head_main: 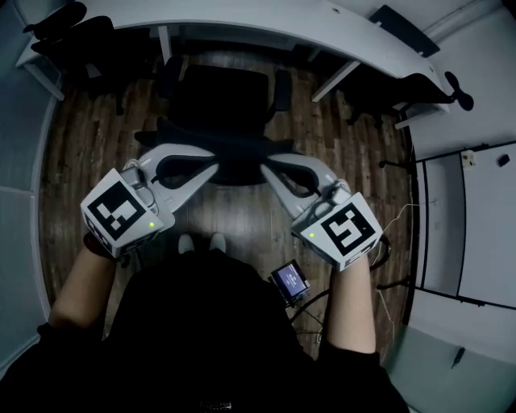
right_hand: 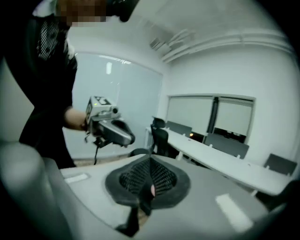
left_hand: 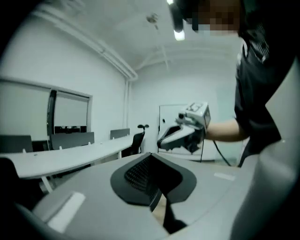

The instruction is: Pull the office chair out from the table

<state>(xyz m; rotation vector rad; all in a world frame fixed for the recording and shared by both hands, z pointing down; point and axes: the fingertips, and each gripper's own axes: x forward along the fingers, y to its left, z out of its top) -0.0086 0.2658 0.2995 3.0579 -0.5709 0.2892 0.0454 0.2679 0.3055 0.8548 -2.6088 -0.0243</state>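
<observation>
The black office chair [head_main: 222, 101] stands tucked at the curved white table [head_main: 266, 22], with its backrest top [head_main: 218, 148] toward me. In the head view both grippers hover above that backrest, pointing inward at each other. My left gripper [head_main: 211, 164] is shut with nothing between its pads [left_hand: 151, 159]. My right gripper [head_main: 267, 171] is shut too, and its pads [right_hand: 149, 164] hold nothing. Neither touches the chair as far as I can see. Each gripper view shows the other gripper in the air: the right gripper [left_hand: 185, 131] and the left gripper [right_hand: 108, 126].
More black chairs stand at the far left [head_main: 68, 36] and far right [head_main: 403, 93] of the table. A white panel [head_main: 472, 222] lines the right side. A small lit device [head_main: 290, 281] hangs by my waist. My feet [head_main: 201, 242] stand on the wood floor behind the chair.
</observation>
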